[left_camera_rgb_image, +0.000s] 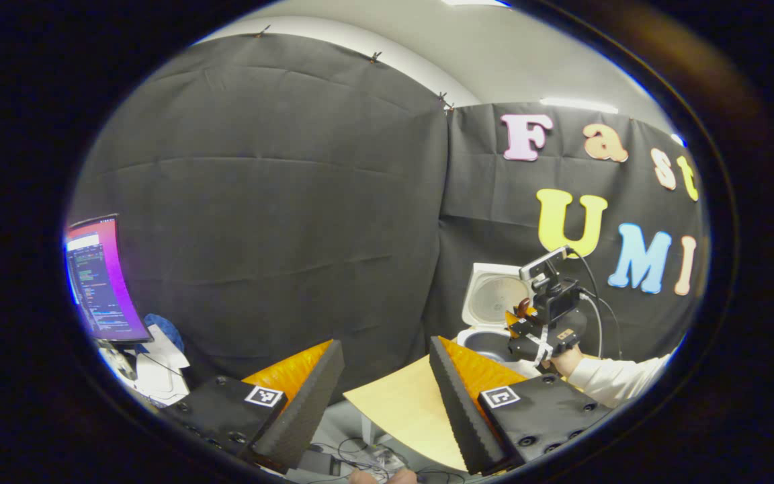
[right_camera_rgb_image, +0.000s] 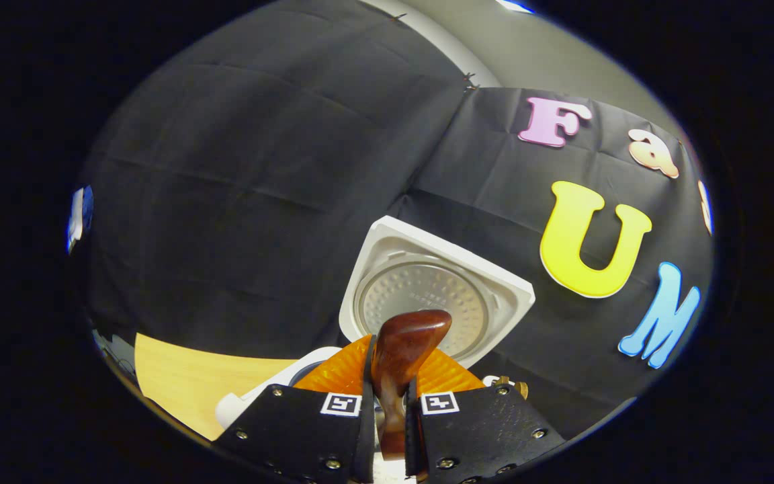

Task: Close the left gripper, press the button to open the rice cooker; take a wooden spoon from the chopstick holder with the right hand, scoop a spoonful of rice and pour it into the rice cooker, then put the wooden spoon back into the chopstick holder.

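The white rice cooker (right_camera_rgb_image: 256,395) stands with its lid (right_camera_rgb_image: 427,296) raised, the round metal inner plate facing me. My right gripper (right_camera_rgb_image: 390,386) is shut on the handle of a dark wooden spoon (right_camera_rgb_image: 414,333), whose bowl points up in front of the lid. In the left gripper view the same right gripper (left_camera_rgb_image: 525,323) hovers over the cooker's dark inner pot (left_camera_rgb_image: 484,343), held by a hand in a white sleeve (left_camera_rgb_image: 619,376). The open cooker lid (left_camera_rgb_image: 491,296) rises behind it. My left gripper (left_camera_rgb_image: 385,346) is open and holds nothing, well left of the cooker.
A light wooden table (left_camera_rgb_image: 404,403) carries the cooker; its near edge and corner lie between my left fingers. A lit monitor (left_camera_rgb_image: 101,279) stands far left with white and blue items (left_camera_rgb_image: 158,356) below it. Cables lie on the floor (left_camera_rgb_image: 360,457). Small wooden utensil tips (right_camera_rgb_image: 511,384) show right of the cooker.
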`<state>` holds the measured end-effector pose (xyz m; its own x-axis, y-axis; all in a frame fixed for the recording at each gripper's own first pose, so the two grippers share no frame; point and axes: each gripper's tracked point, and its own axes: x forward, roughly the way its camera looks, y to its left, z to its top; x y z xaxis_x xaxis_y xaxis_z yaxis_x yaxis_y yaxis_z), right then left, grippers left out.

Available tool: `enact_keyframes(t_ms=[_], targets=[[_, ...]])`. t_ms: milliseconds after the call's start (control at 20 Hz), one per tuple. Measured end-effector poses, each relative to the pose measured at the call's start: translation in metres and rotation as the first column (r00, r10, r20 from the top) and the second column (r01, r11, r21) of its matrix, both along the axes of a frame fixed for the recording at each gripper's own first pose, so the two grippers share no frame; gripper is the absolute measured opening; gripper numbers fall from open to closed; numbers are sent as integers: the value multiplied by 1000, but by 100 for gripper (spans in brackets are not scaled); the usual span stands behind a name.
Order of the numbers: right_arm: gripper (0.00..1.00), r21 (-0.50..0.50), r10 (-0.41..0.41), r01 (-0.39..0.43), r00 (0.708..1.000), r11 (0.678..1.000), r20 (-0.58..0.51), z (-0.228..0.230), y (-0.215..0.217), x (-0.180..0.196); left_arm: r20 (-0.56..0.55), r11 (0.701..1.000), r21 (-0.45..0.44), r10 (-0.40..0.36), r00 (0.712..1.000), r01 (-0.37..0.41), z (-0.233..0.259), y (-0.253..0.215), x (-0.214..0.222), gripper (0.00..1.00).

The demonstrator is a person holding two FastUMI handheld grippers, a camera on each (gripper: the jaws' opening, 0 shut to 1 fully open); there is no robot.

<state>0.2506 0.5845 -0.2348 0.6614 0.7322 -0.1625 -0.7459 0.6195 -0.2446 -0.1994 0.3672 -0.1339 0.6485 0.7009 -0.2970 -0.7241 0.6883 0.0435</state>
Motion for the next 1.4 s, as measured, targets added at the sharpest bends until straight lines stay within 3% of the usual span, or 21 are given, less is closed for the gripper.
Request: enact_keyframes(t_ms=[50, 100, 350, 750, 950, 1150, 1200, 1400], targets=[[18, 25, -9, 9, 999, 1000, -31, 12, -11, -4, 11, 1000, -3, -15, 1000, 15, 3, -1, -1, 86], [18, 59, -19, 23, 997, 998, -72, 23, -27, -13, 23, 999, -9, -31, 999, 31, 4, -4, -3, 91], [18, 157, -89, 129, 967, 979, -238, 67, -118, -36, 85, 988, -11, -151, 985, 153, 14, -19, -3, 86], [18, 244, -215, 359, 857, 901, -469, 91, -295, -76, 188, 927, -78, -349, 918, 368, 27, -56, -3, 86], [18, 261, -263, 448, 809, 855, -526, 84, -378, -82, 221, 902, -104, -389, 894, 418, 41, -69, 2, 86], [18, 269, -294, 506, 774, 820, -561, 66, -443, -72, 193, 889, -86, -429, 883, 450, 26, -142, 70, 85], [18, 259, -302, 519, 761, 814, -575, 56, -460, -66, 189, 886, -97, -430, 883, 453, 22, -159, 84, 97], [18, 266, -299, 569, 708, 778, -639, 16, -517, -35, 168, 893, -114, -414, 895, 435, 17, -201, 106, 85]])
